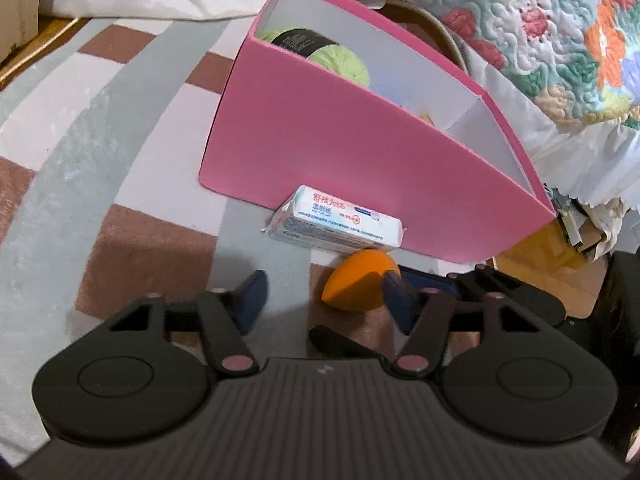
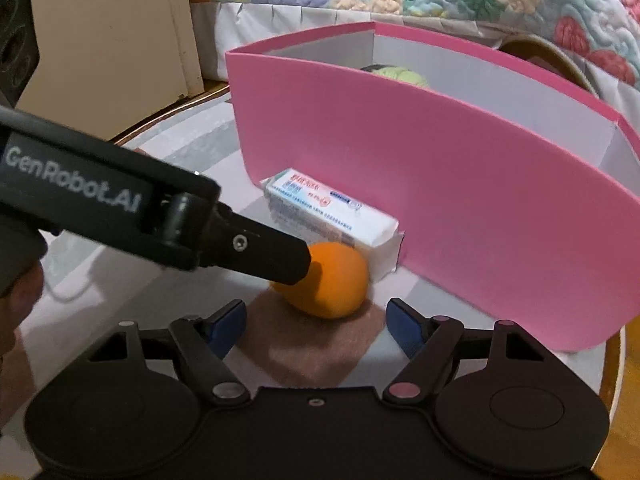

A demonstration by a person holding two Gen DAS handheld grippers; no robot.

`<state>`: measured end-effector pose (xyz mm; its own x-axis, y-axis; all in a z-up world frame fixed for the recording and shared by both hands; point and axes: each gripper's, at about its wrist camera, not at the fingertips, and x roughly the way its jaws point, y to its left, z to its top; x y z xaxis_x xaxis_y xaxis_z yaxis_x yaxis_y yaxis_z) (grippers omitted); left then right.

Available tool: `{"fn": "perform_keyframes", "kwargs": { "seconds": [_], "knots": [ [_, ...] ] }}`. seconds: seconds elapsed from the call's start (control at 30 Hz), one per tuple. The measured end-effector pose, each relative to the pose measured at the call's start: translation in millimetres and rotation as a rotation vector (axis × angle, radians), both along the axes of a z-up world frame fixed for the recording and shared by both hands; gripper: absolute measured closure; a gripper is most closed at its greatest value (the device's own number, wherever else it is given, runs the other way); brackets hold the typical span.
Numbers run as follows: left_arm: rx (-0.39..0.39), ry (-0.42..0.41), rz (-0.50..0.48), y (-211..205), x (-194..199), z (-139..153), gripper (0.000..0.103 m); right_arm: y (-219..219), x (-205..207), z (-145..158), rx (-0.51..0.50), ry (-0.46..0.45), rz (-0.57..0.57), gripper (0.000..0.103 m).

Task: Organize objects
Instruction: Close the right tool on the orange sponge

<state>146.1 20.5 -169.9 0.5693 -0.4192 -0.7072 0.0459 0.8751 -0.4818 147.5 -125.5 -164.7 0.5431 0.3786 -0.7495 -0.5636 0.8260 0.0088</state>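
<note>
Orange ball point(image 2: 326, 282) is framed just ahead of the spread right hand-held gripper point(image 2: 316, 322); beside it, the left hand-held gripper point(image 1: 324, 300) is spread too, its right pad at the ball, ready for boxing into the pink box point(image 2: 460, 196) beyond.

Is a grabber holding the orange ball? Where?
No, nothing is held. The left gripper touches the ball on its side with one finger, but it and the right gripper are both open.

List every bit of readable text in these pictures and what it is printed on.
"GenRobot.AI": on the side of the left gripper.
Tissue pack: red and blue Chinese print, too small and blurred to read.
Yarn ball: dark label band, print unreadable.
</note>
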Motion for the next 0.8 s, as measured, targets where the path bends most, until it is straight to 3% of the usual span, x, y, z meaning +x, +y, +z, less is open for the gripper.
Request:
{"fn": "perform_keyframes", "kwargs": {
  "seconds": [0.13,0.17,0.23,0.33,0.67,0.8],
  "knots": [
    [-0.034,0.003,-0.02,-0.4,1.2,-5.9,0.06,-2.8,0.3,0.7,0.024,0.024,-0.007,0.023],
    [-0.05,0.01,-0.029,-1.0,1.2,-7.4,0.063,-3.2,-1.0,1.7,0.028,0.025,-0.007,0.027],
    [-0.068,0.022,-0.042,-3.0,1.5,-9.5,0.069,-4.1,-4.0,3.7,0.037,0.025,-0.008,0.044],
    [-0.076,0.025,-0.054,-6.2,-0.6,-8.5,0.074,-6.9,-7.9,5.5,0.038,0.03,-0.037,0.05],
    [-0.102,0.053,-0.09,-11.1,-10.8,2.7,0.074,-22.8,-21.1,17.0,0.074,0.077,-0.069,0.051],
    [-0.103,0.053,-0.12,-14.0,-18.7,10.1,0.074,-21.1,-27.0,22.2,0.086,0.09,-0.07,0.047]
  ]
}}
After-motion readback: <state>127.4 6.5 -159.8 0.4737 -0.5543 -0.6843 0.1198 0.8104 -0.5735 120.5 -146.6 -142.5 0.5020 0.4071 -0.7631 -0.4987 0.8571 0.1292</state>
